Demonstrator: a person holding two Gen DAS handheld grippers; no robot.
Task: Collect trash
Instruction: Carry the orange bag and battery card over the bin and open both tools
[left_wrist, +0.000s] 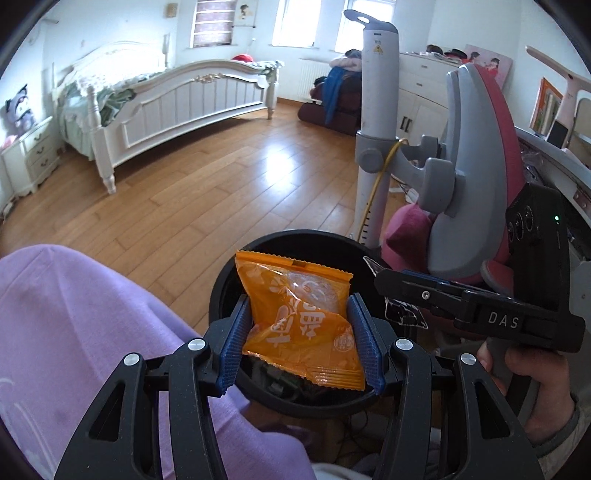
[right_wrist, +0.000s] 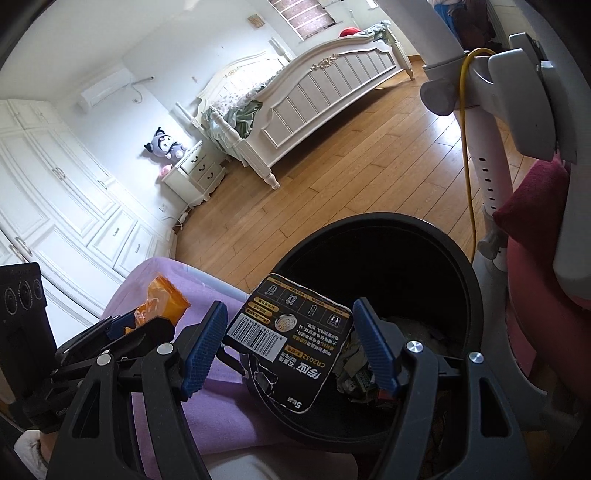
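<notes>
An orange snack packet (left_wrist: 295, 321) is pinched between the blue pads of my left gripper (left_wrist: 300, 317), right over the mouth of a round black bin (left_wrist: 295, 236). My right gripper (right_wrist: 290, 321) is shut across a black battery card (right_wrist: 291, 343) with a barcode, which hangs over the near rim of the bin (right_wrist: 369, 219). Crumpled scraps lie at the bin's bottom. Each gripper shows in the other's view: the right gripper (left_wrist: 391, 284) just right of the bin, the left gripper (right_wrist: 122, 325) with the orange packet (right_wrist: 162, 299) at the lower left.
A person's purple-clad leg (left_wrist: 92, 314) lies close to the left of the bin. A pink and grey chair (left_wrist: 476, 166) with a grey post (left_wrist: 376, 110) and a yellow cable (right_wrist: 467, 147) stands right behind it. Wooden floor (left_wrist: 221, 184) stretches to a white bed (left_wrist: 177, 103).
</notes>
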